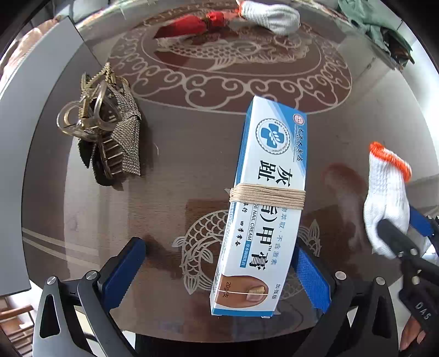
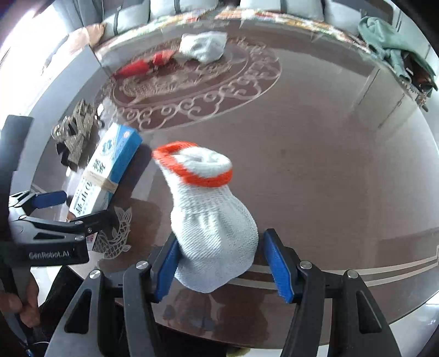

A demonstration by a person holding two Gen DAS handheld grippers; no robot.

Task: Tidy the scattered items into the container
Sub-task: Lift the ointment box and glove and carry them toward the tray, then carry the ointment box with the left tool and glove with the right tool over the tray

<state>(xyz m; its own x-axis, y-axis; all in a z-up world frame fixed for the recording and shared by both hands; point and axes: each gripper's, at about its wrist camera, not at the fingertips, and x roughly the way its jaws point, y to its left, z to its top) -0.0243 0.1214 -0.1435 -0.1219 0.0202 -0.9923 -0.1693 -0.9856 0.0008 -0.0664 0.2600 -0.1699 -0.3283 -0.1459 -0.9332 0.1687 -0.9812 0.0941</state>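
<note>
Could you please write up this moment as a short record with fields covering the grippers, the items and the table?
left gripper: jaws wide open, the nail cream box lying between them, nearer the right pad
right gripper: jaws open, the white glove with orange cuff between them; grip not clear
box detail: tan string wound around its middle
other items: hair claw clip left of the box; red item and second white glove at the far side
surface: glossy round table with fish pattern
container: not in view
</note>
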